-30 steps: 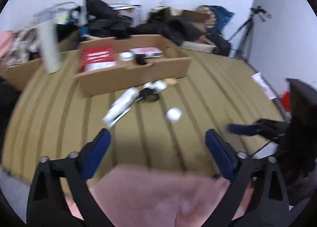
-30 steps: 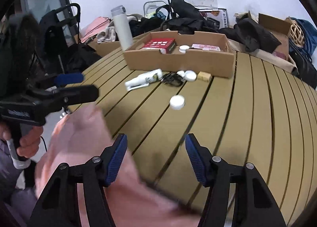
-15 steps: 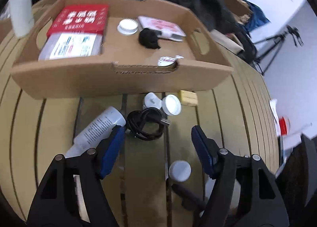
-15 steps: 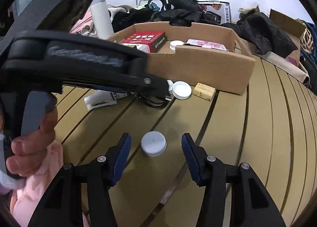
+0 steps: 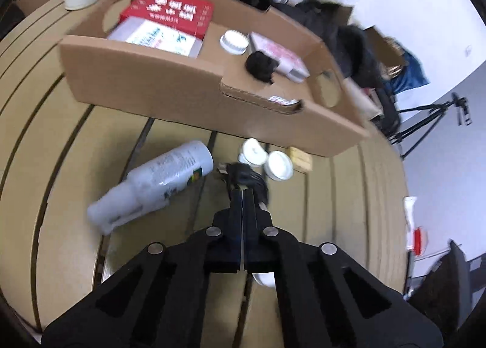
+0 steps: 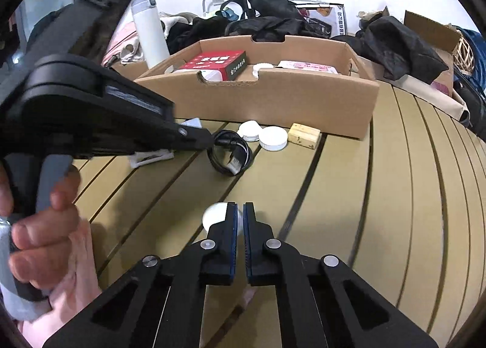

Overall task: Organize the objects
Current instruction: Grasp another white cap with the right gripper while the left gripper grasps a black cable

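On the slatted bench (image 6: 379, 196) before the cardboard tray (image 6: 273, 99), the left gripper (image 5: 243, 193) looks clamped on the black cable coil (image 6: 231, 153), the right gripper (image 6: 240, 206) pinching a white cap (image 6: 214, 216); next, I'd judge, lift both into the tray.

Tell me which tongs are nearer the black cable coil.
Left. The left tongs have their tips at the cable coil. The right tongs sit farther back on the table, closed at a white cap.
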